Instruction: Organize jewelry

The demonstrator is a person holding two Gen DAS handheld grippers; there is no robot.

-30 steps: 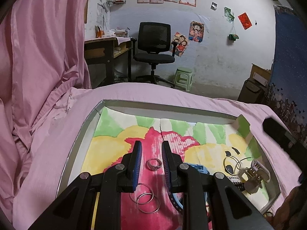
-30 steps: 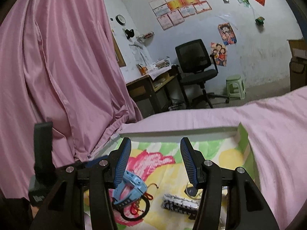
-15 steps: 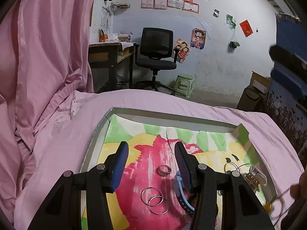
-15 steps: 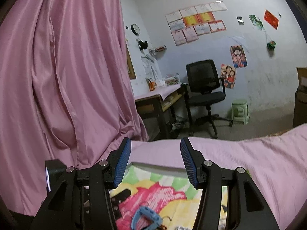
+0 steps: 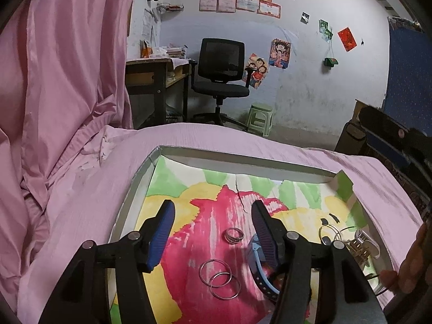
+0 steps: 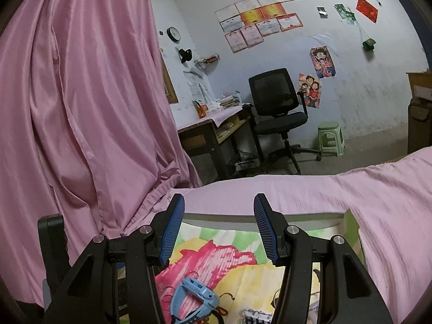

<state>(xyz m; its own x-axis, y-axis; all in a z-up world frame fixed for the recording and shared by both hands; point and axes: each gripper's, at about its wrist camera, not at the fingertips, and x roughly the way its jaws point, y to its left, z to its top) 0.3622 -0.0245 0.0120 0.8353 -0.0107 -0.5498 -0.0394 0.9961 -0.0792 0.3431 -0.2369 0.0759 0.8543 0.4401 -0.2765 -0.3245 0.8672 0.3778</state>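
A shallow tray (image 5: 140, 178) lined with a pink, yellow and green picture lies on the pink bedsheet. In the left wrist view a silver ring (image 5: 233, 235) rests between the fingertips' lines, with a cluster of thin silver hoops (image 5: 219, 275) nearer the camera. A light blue watch (image 5: 259, 270) lies behind the right finger, and silver earrings with a clip (image 5: 356, 243) sit at the tray's right side. My left gripper (image 5: 212, 229) stands open above the tray, holding nothing. My right gripper (image 6: 218, 225) is open too, raised over the tray's near end, with the blue watch (image 6: 195, 301) below it.
Pink curtain fabric (image 5: 54, 94) hangs at the left. Beyond the bed stand a desk (image 5: 154, 81), a black office chair (image 5: 220, 81) and a green stool (image 5: 259, 117). A hand (image 5: 413, 264) and the other gripper's black body (image 5: 391, 135) show at the right edge.
My left gripper has opened from nearly shut around the ring to wide apart and has drawn back. My right gripper rose away from the tray, then dipped slightly toward it, staying open.
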